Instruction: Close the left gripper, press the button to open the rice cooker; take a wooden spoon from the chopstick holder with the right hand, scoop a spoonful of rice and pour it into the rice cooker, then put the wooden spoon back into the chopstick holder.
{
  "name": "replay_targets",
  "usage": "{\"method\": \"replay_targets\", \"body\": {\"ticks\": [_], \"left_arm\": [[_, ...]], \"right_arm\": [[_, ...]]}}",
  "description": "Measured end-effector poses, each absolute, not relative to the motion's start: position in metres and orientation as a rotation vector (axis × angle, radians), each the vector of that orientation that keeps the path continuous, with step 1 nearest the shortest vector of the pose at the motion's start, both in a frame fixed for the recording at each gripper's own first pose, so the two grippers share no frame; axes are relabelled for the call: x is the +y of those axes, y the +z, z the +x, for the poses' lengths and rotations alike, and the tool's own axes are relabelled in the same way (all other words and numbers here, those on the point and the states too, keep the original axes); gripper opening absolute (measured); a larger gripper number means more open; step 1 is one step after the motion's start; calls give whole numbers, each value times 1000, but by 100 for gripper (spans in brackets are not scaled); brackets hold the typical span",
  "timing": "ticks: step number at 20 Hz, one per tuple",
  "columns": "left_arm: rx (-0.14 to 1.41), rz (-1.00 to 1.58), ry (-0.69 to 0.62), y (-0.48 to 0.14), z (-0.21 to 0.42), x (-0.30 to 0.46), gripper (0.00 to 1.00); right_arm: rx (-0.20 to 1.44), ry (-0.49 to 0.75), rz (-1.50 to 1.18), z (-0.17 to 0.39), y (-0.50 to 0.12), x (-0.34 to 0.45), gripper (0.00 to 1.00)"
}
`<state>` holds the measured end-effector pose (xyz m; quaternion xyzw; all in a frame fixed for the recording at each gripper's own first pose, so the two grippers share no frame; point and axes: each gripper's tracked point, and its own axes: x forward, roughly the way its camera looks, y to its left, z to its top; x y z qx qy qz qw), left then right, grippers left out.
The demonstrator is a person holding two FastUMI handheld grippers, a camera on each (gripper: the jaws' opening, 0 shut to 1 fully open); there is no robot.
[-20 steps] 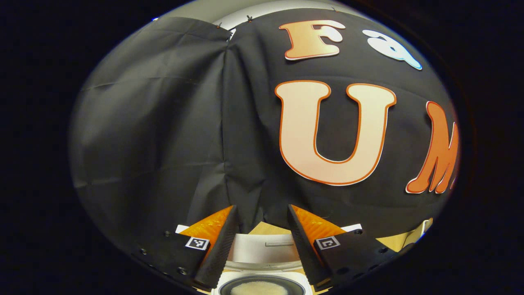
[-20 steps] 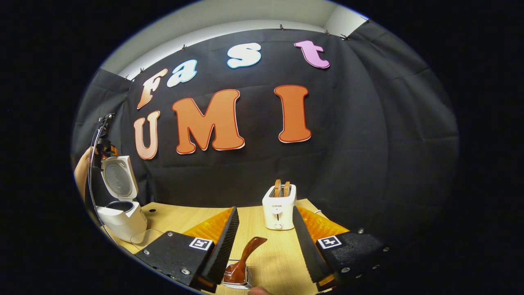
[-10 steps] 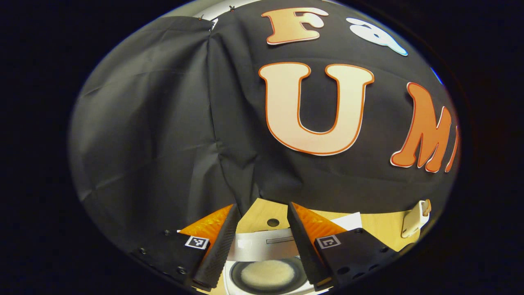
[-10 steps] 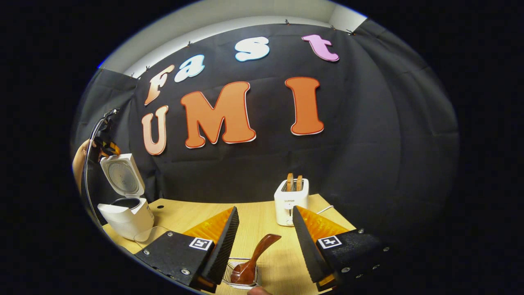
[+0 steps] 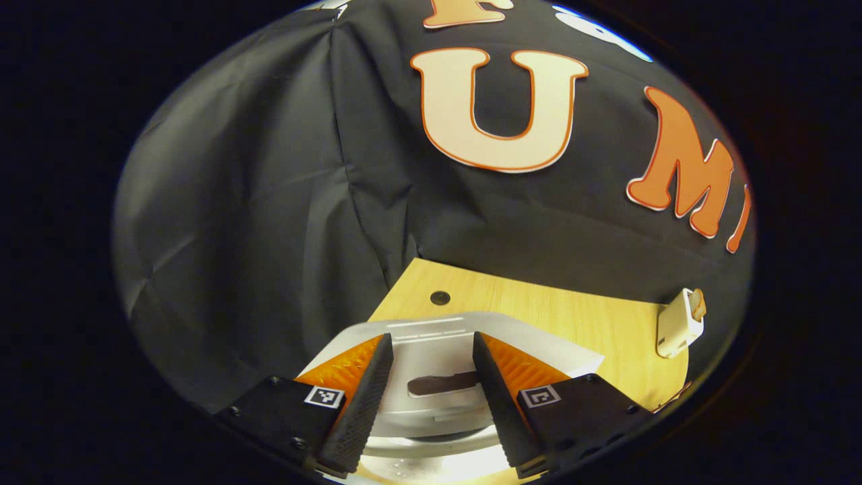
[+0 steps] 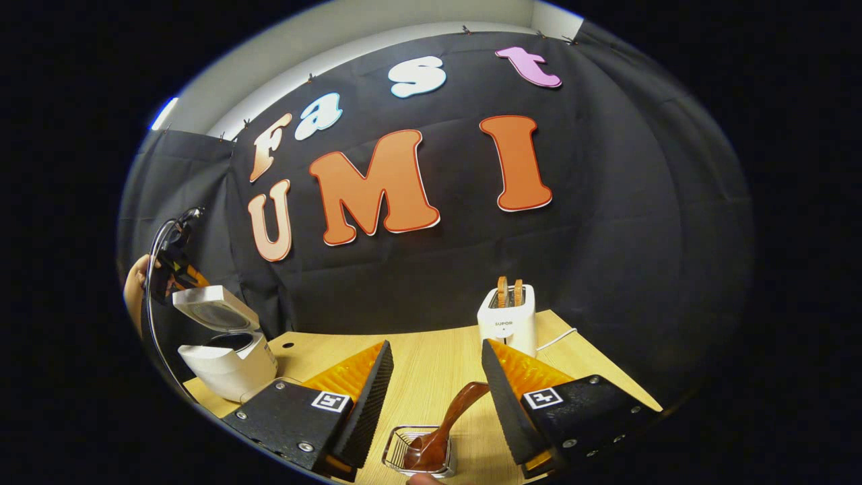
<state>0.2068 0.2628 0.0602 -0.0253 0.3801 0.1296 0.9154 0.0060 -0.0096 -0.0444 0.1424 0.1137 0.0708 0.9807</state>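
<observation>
Wooden spoon [image 6: 441, 431] — resting in chopstick holder [image 6: 419, 461]. Right gripper [image 6: 431, 397] open, empty. Left gripper [image 5: 425, 397] open over rice cooker [image 5: 438, 377] lid — likely closing it

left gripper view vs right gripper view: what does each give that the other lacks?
Left gripper view: the top of the white rice cooker lid, close up, with a dark slot in it. Right gripper view: the brown wooden spoon standing in the wire chopstick holder, and a hand by the cooker. Both: the cooker, the white toaster and the light wooden table.
</observation>
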Motion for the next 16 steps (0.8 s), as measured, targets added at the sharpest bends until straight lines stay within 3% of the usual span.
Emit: {"method": "replay_targets", "body": {"ticks": [8,11,12,16], "left_arm": [[857,-71,274,17,180,251,80],[963,-43,282,-13,154,254,80],[877,-8,279,-5,165,260,82],[900,-54,297,-6,159,257,82]], "right_arm": [[253,196,300,-2,-53,6,80],[262,216,289,-5,-58,14,80],[269,224,289,-5,-58,18,80],[260,261,289,-11,-53,29,80]]}}
